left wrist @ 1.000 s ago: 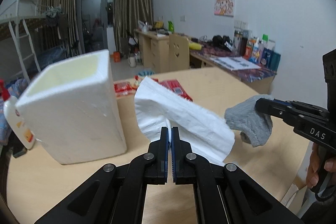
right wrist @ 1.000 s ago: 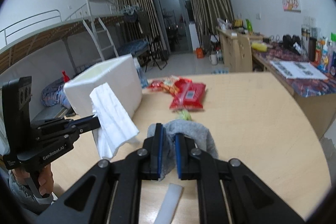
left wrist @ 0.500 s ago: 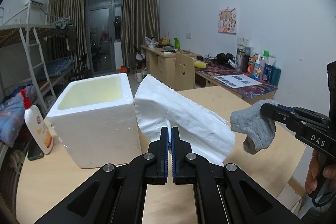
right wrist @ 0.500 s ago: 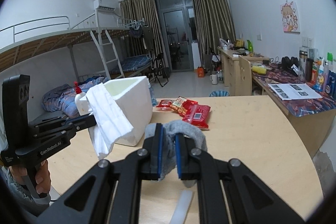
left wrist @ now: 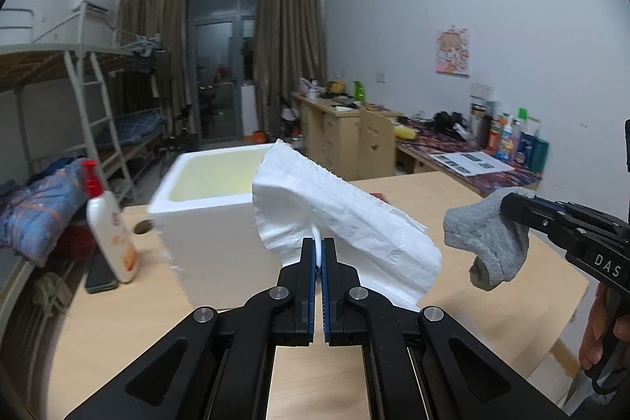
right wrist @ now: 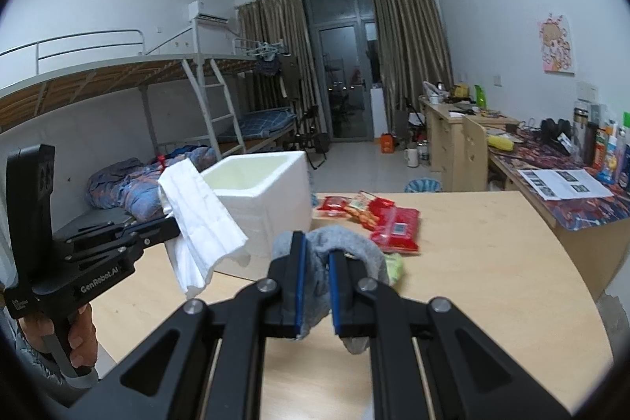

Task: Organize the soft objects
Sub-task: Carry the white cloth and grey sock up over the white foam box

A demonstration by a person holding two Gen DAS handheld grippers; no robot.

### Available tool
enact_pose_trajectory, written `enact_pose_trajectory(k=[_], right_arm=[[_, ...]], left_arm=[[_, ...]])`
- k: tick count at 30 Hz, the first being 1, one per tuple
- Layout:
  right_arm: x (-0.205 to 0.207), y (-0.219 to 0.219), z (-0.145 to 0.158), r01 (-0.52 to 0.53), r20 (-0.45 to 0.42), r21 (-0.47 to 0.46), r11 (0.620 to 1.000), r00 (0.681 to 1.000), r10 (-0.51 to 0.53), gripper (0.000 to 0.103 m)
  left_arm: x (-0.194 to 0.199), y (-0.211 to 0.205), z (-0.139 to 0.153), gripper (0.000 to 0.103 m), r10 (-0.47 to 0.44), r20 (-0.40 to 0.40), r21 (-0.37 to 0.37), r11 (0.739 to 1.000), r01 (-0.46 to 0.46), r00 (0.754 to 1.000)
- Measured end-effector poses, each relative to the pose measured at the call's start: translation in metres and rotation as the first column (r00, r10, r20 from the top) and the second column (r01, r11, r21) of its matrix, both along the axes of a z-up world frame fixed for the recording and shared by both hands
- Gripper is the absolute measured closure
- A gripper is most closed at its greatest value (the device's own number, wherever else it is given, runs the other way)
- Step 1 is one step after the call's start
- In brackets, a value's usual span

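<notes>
My left gripper (left wrist: 319, 243) is shut on a white folded tissue cloth (left wrist: 338, 223), which hangs in the air in front of the open white foam box (left wrist: 212, 219). In the right wrist view the same cloth (right wrist: 197, 223) droops from the left gripper (right wrist: 173, 223) beside the foam box (right wrist: 267, 199). My right gripper (right wrist: 314, 247) is shut on a grey sock (right wrist: 346, 250), held above the wooden table (right wrist: 492, 262). In the left wrist view the sock (left wrist: 488, 243) dangles from the right gripper (left wrist: 508, 203) at the right.
A white lotion bottle with a red pump (left wrist: 108, 227) stands left of the box beside a dark phone (left wrist: 100, 274). Red snack packets (right wrist: 378, 215) and a small green item (right wrist: 395, 268) lie on the table behind the sock. Desks and a bunk bed line the room.
Both grippers rose and tilted up with their loads. The foam box now sits lower and farther off in both views, and the lotion bottle has come fully into the left wrist view.
</notes>
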State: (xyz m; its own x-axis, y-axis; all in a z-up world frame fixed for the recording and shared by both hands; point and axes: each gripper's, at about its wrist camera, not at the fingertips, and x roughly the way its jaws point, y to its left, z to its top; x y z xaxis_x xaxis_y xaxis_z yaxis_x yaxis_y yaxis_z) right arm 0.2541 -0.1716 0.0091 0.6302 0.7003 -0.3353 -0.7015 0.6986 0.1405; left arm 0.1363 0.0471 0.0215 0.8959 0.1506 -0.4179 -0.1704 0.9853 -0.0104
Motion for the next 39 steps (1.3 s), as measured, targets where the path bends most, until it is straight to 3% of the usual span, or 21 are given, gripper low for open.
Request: enact_pose_trajectory(k=[14, 29, 39], right_arm=[[-0.013, 0.069, 0.006, -0.214, 0.026, -0.015, 0.977, 0.976, 0.214, 0.09], [-0.017, 0.097, 0.007, -0.245, 0.031, -0.032, 0.969, 0.969, 0.246, 0.09], [-0.016, 0.11, 0.024, -0.241, 0.071, -0.033, 0.97, 0.968, 0.243, 0.09]], left_arm=[[-0.052, 0.049, 0.004, 0.101, 0.195, 0.016, 0.005, 0.981, -0.195, 0.981], [-0.058, 0.068, 0.004, 0.101, 0.224, 0.017, -0.01, 0.975, -0.223, 0.975], [-0.047, 0.075, 0.021, 0.101, 0.224, 0.03, -0.013, 0.975, -0.223, 0.974]])
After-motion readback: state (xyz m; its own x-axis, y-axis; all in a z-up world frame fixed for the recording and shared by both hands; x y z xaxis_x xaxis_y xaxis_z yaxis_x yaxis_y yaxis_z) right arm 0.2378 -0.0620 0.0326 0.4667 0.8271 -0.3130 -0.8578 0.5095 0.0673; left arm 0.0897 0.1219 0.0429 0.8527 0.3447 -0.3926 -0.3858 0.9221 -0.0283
